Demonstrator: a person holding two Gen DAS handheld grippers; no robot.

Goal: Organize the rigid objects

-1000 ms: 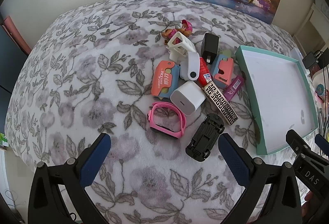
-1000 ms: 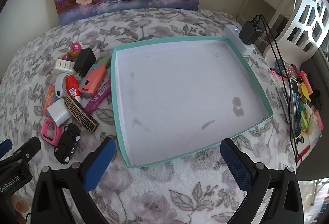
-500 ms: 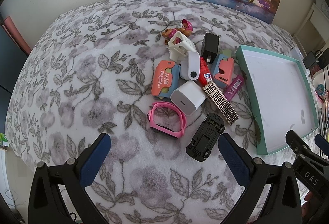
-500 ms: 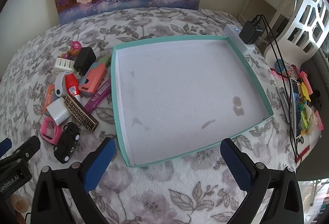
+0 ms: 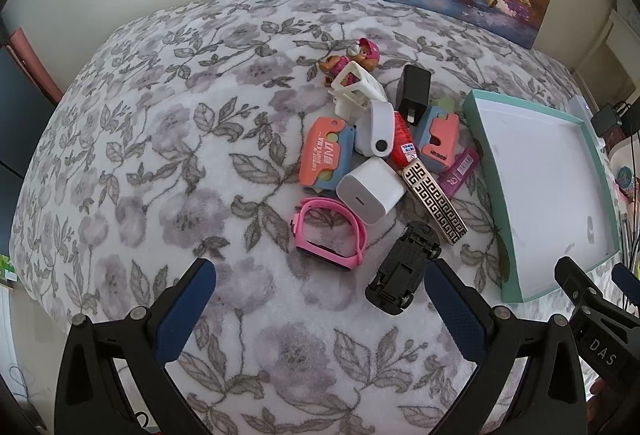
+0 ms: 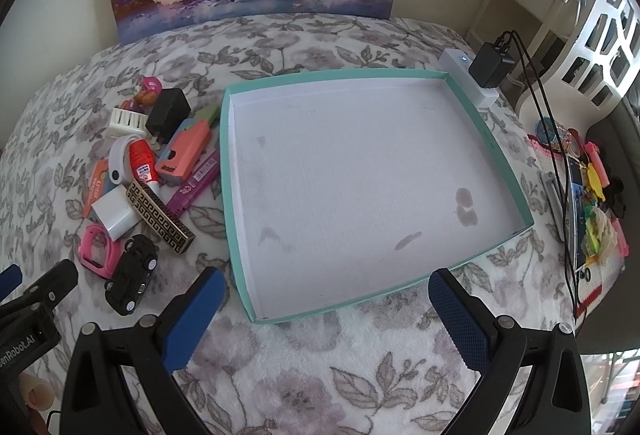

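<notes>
Nothing is being carried yet: the left tongs (image 5: 320, 299) and right tongs (image 6: 324, 309) are hovering apart and empty. The toy pile (image 5: 380, 163) is lying beside the bare teal tray (image 6: 230, 171); picking the black car (image 5: 404, 269) looks the likely next move.

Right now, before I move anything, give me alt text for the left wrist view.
The open left tongs hover empty above a floral blanket, facing a heap of small items: a black toy car nearest, then a pink watch band and a white charger cube. An empty teal tray lies to the right.
</notes>
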